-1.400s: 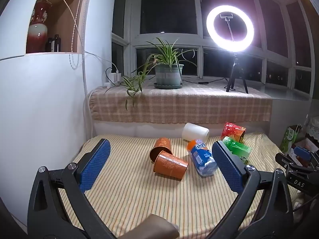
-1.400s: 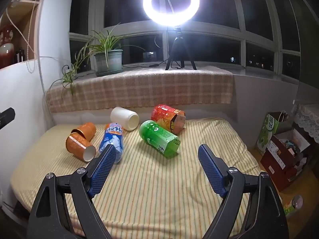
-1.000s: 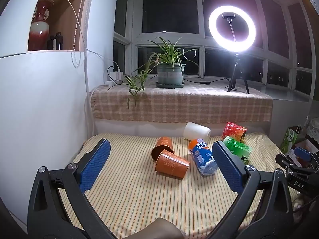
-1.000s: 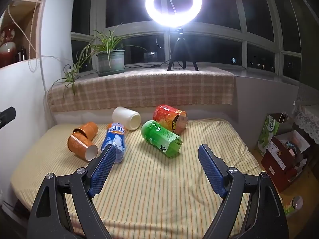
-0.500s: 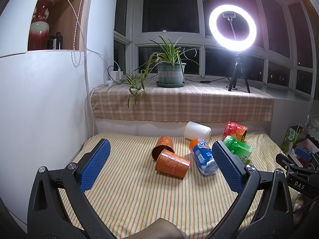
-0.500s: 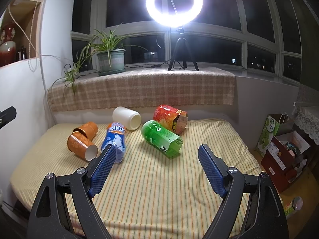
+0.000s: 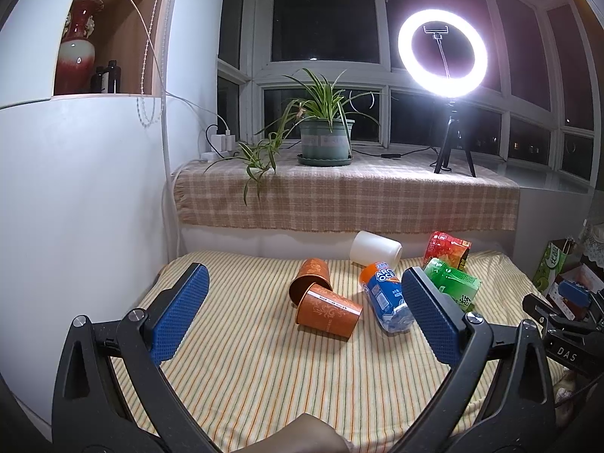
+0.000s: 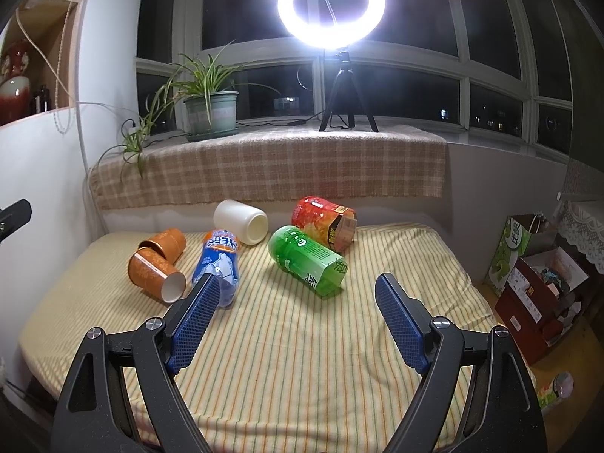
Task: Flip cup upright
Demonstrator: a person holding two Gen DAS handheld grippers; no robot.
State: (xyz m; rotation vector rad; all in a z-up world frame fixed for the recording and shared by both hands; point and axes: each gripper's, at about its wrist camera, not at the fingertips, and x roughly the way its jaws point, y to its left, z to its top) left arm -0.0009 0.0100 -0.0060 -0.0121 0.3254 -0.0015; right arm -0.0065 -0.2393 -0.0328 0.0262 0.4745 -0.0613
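A ring light [image 8: 331, 3] at the upper centre of the right wrist view, upper right of the left wrist view, blazes white with haloed glare. The windows [image 7: 324, 19] are black. Soft shadows fall toward the bottom. Fisheye bending curves the edges; the corners go dark. Focus is sharp.

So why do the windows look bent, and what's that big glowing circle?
Both wrist views use fisheye lenses, so straight window frames bow near the edges. The circle is a ring light; it blows out white in the right view and casts haze around itself in the left.
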